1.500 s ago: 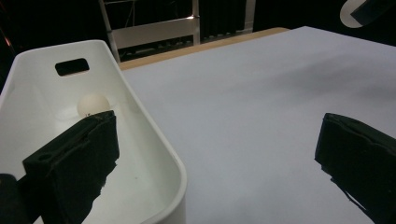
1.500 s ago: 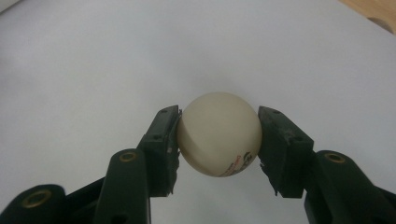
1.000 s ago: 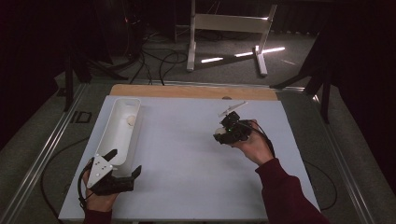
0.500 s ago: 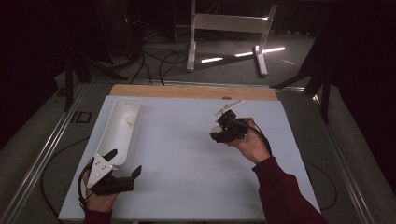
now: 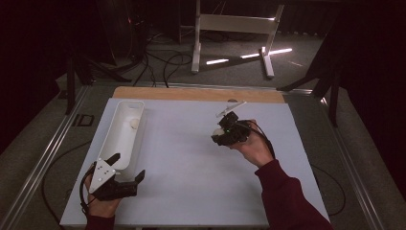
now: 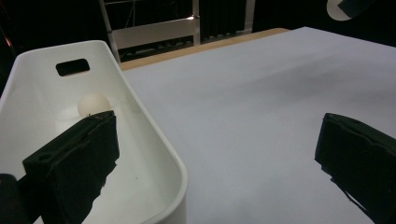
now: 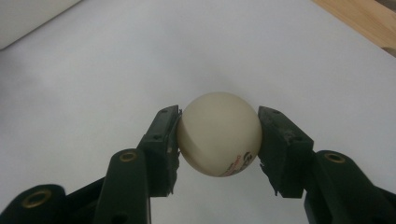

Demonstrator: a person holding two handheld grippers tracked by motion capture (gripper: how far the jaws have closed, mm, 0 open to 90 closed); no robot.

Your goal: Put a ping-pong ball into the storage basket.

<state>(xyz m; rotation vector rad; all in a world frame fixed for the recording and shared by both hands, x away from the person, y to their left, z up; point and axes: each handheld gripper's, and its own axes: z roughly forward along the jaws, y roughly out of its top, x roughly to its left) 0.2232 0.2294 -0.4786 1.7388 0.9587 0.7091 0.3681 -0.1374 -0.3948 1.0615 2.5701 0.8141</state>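
The surface (image 5: 191, 182) is a white sheet over a wooden board, with most of its area free for carrying. A long white bin (image 5: 122, 136) lies along its left side, lengthwise away from the person, with a handle slot in its far wall. This placement suggests that it serves as the collecting container.

The left gripper (image 5: 125, 173) rests at the near end of the bin, low on the surface. Its fingers (image 6: 74, 163) stand wide apart and hold nothing; one sits over the bin's near rim, the other over bare surface. The position appears to be a waiting one, out of the carrying path.

The right gripper (image 5: 219, 135) is at mid-surface, right of centre and well apart from the bin. Its fingers (image 7: 161, 140) are clamped on a ball (image 7: 219, 134) across its widest part, which keeps the round body from slipping out. The ball appears to be raised off the surface.

A second ball (image 6: 93, 105) lies inside the bin near its far end. The held ball is probably meant to join it.
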